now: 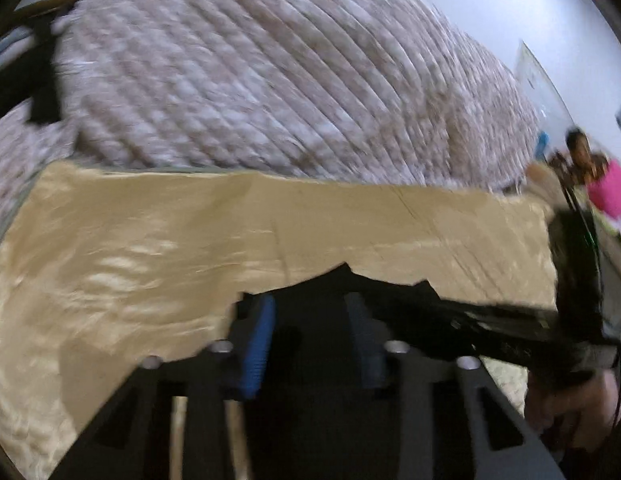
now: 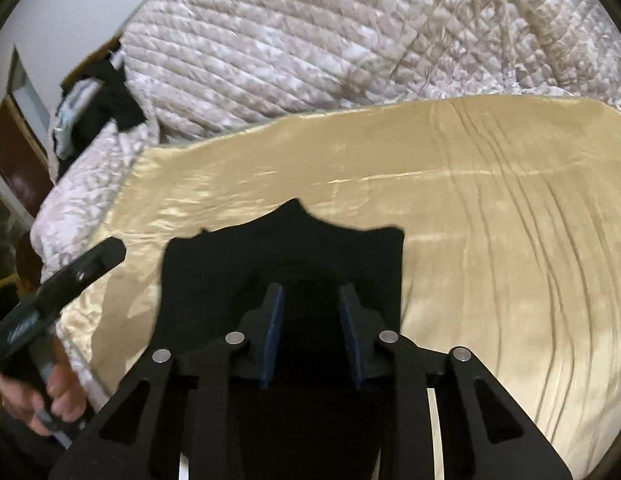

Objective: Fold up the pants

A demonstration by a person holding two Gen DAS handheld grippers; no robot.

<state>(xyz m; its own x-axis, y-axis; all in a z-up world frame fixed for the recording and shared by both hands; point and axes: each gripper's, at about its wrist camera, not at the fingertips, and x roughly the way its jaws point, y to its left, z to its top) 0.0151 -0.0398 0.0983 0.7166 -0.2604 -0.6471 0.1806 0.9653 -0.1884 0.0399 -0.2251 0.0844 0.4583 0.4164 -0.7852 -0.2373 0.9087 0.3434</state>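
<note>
Black pants — soft, limp cloth — pinched at the edge between both grippers' jaws, best held by the hem.

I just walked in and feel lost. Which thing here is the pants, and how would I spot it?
Find the bed with the pale quilt. A shiny gold sheet lies over its near part. The pants are the black cloth on that sheet, right at the right gripper: the only dark, matte thing on the gold.
</note>
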